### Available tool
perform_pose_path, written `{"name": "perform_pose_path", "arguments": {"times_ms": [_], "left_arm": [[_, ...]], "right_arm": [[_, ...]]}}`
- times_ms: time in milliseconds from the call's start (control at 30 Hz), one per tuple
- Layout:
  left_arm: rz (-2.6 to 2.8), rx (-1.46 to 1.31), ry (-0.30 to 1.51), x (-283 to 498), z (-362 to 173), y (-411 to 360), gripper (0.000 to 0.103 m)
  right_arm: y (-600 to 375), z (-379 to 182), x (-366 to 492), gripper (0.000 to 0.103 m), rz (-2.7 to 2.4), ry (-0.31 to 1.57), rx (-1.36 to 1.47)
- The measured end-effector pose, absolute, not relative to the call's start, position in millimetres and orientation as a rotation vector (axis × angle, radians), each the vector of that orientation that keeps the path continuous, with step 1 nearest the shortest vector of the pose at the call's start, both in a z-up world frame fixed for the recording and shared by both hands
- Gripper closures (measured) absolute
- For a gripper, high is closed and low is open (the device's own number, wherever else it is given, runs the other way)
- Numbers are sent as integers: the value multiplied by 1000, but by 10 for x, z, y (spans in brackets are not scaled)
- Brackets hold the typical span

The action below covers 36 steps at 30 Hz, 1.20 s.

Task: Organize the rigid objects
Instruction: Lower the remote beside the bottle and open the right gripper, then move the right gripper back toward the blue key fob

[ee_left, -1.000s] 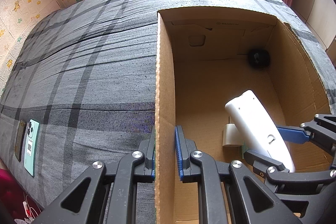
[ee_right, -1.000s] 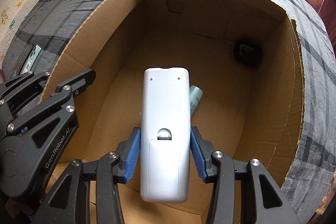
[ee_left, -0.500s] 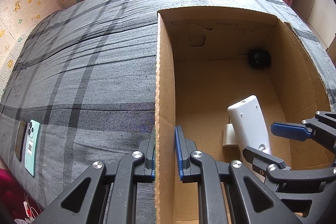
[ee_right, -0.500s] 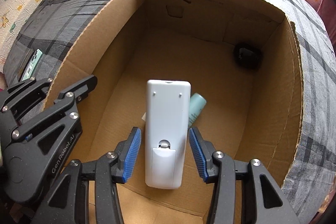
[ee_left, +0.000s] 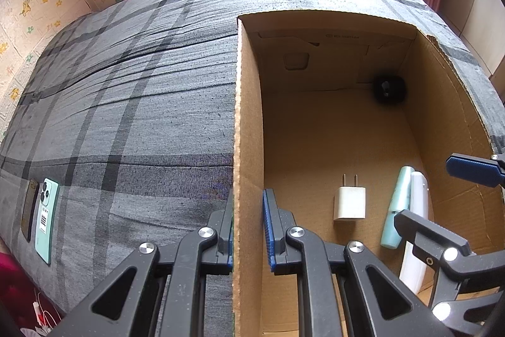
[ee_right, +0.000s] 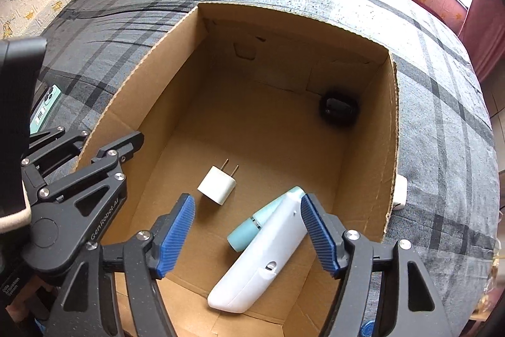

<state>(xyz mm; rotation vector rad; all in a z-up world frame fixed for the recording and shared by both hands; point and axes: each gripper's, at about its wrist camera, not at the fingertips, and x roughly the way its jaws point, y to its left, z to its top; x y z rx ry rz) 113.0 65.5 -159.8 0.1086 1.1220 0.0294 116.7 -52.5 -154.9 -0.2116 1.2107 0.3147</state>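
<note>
Nearest: left gripper [ee_left: 247, 229] clamped narrow on the cardboard box [ee_left: 243, 116] wall, stiff corrugated board. Right gripper [ee_right: 247, 231] opening wide above, nothing pressed between the blue ribbed pads. Below, on the box floor: white remote [ee_right: 262, 251], hard smooth plastic, probably light and slippery; best taken across the narrow sides. Leaning on a teal tube [ee_right: 252, 226]. Farther: white charger [ee_right: 217, 184], small black object [ee_right: 339, 112] in the far corner.

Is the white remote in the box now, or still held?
In the box. The white remote lies on the cardboard box floor against the teal tube, clear of the opening right tool.
</note>
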Motion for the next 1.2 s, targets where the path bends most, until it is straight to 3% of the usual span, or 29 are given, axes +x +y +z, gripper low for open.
{"name": "perform_pose_path", "arguments": {"times_ms": [233,867,1200], "left_arm": [[31,109,1123,1142,-1587,653,87],[30,111,1124,1135,-1608,652,87],[29,110,1123,1134,-1605,658,87]], "right_arm": [[-605,-1401,1187,26,297,1180,-201],[-1059,-1060,1154,0,270,1133,-112],[-1394,-879,1042,0,214,1108,-107]]}}
